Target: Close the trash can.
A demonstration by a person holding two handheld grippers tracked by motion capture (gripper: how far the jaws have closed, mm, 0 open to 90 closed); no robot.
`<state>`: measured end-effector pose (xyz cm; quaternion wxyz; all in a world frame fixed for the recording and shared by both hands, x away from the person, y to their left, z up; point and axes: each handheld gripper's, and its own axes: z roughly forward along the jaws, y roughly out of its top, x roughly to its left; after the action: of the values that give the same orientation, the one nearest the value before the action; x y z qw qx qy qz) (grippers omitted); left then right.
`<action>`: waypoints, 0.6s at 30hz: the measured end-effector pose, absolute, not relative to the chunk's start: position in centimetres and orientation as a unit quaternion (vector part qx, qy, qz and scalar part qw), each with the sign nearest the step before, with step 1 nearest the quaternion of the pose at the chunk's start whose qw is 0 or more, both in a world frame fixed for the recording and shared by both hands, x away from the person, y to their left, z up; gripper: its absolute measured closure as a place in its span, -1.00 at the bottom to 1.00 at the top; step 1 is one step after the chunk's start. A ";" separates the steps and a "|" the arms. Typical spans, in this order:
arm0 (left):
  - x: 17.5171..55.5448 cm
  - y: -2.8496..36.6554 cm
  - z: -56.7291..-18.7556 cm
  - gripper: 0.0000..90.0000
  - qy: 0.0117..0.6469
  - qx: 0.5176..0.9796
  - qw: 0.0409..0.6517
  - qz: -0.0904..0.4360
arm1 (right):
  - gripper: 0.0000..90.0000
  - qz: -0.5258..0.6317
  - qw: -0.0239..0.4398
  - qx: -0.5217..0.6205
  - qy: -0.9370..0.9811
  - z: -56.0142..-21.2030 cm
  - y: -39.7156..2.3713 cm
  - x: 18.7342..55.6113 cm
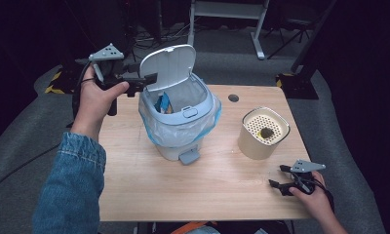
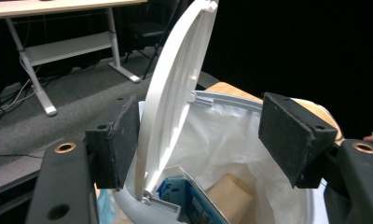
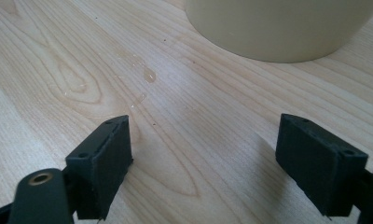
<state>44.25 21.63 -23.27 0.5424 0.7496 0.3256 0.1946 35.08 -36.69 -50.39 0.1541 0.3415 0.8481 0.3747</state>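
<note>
Straddling the raised bin lid [image 2: 175,93] edge, the left claw [image 2: 198,140] gapes; right claw [image 3: 203,163] spread over bare table [image 3: 184,107].

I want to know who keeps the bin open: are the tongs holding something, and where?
Nothing is gripped. The left tongs stand open around the bin lid, one pad beside its edge. The right tongs are open over the table.

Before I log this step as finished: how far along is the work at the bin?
Done: the bin has its lid raised, and a blue packet plus a brown piece already lie in its liner. In hand: the left gripper is at the lid with its fingers open around the edge, not clamping it. The right gripper rests open on the table. Left, probably: closing the lid.
</note>
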 end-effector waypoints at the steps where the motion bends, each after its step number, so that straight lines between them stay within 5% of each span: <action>1: 44.0 21.5 -23.2 -0.34 0.320 0.755 0.540 0.192 | -0.59 0.375 0.154 0.341 0.848 -50.4 -36.7 35.1; 18: 42.0 16.6 -24.6 -0.30 0.259 0.795 0.532 0.134 | -0.59 0.375 0.153 0.341 0.848 -50.4 -36.7 35.1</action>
<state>42.05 16.58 -24.63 0.5317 0.7952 0.2585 0.1344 35.09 -36.70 -50.39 0.1530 0.3415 0.8481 0.3752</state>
